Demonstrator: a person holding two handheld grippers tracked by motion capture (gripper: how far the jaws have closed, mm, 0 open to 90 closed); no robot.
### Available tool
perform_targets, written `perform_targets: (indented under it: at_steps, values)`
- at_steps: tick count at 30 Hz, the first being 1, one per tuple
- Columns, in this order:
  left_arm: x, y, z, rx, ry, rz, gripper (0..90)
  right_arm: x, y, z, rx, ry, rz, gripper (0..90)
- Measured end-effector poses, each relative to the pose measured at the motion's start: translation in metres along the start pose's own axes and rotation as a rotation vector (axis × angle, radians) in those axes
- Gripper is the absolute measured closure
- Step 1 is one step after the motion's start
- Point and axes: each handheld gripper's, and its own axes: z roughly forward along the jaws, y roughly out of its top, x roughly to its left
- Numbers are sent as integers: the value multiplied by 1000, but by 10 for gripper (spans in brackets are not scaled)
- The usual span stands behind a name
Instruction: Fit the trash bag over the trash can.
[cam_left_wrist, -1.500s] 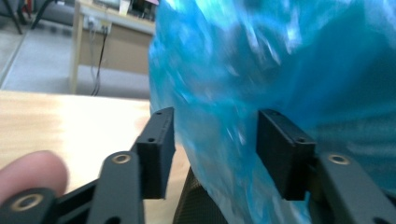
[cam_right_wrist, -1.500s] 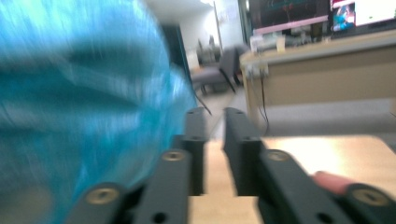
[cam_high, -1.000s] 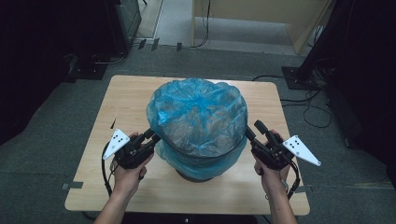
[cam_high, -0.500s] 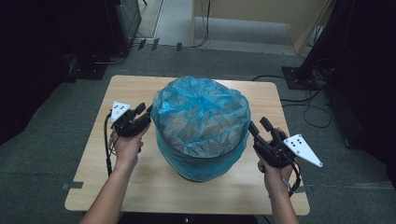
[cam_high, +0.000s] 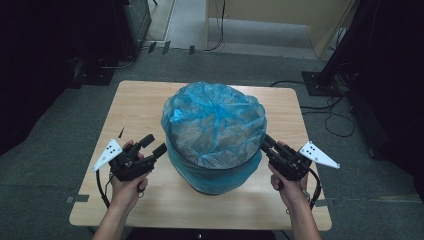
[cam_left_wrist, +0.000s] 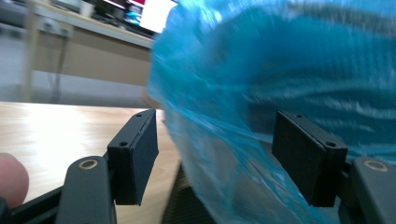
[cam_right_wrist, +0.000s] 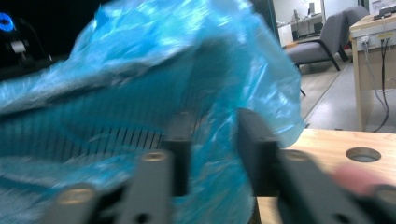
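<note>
Left hand-held gripper (cam_high: 152, 145) lower than before, opening, empty — right hand-held gripper (cam_high: 266, 143) closing on blue bag (cam_high: 214, 120).

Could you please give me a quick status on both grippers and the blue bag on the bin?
Left gripper open, just been opening, beside blue bag. Right gripper just been closing, bag film between jaws. Bag drapes over bin. Table around it bare.

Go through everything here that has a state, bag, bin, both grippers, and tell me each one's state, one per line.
blue plastic bag: lining the bin, loose top bunched over the opening, skirt draped down the outside.
bin: upright on the table, nearly all covered by the bag.
left gripper: jaws open, just been opening, beside the bag.
right gripper: jaws just been closing, pinching a fold of bag.
</note>
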Motion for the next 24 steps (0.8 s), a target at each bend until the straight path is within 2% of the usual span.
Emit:
perform_targets:
  at_steps: [2,4,6,8,10,11,13,16,19,21,24]
  values:
    - [-5,-4,6,26,-22,11,321,6,-4,2,17,-19,-52,900]
    - [-9,-7,10,38,-32,14,335,12,-8,3,20,-52,-87,900]
    - [-10,-8,11,23,-38,14,440,16,-13,4,23,-96,-108,900]
    - [-12,-11,13,33,-13,55,633,20,-19,6,39,-142,-146,900]
    - [-15,-15,16,64,7,94,759,23,-27,8,66,-186,-171,900]
    - [-17,-18,17,76,10,106,802,24,-30,8,75,-198,-174,900]
    - [-19,-21,20,101,48,135,864,25,-36,8,96,-219,-190,900]
    - [-15,-24,23,118,66,105,898,26,-45,7,129,-240,-215,900]
    - [-14,-26,27,140,88,121,900,25,-50,6,151,-251,-233,900]
    - [-14,-29,29,161,114,145,900,27,-50,3,146,-251,-249,900]
    - [-11,-32,30,171,122,133,898,33,-44,-2,113,-236,-279,900]
